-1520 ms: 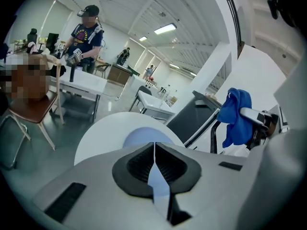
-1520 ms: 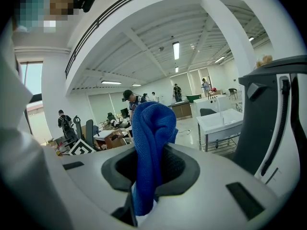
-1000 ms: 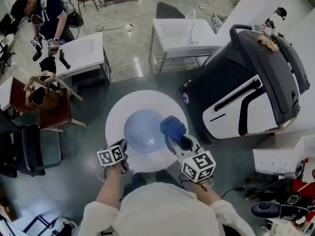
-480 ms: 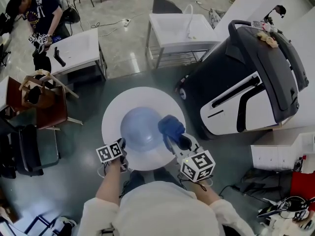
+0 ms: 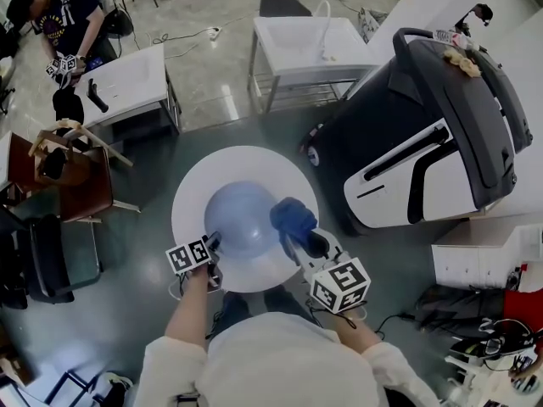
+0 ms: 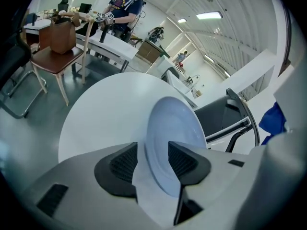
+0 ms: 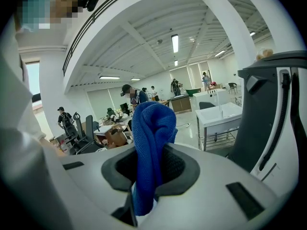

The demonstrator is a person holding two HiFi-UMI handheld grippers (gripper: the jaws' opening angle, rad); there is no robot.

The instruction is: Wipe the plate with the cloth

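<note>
Blue cloth (image 5: pixel 293 217) was clamped in the right hand-held gripper (image 5: pixel 299 242). The left hand-held gripper (image 5: pixel 211 243) had just been opened around the rim of the plate (image 5: pixel 240 219), so the plate was judged unsteadied for wiping.

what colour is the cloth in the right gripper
Deep blue; the bunched fabric cloth shows best in the right gripper view.

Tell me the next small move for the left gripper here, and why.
Probably draw the left gripper back off the plate. Its jaws have just been opening and now stand apart with the plate's rim between them, pads not pressing, and the plate seems to rest on the white table. The right gripper is shut on the blue cloth.
</note>
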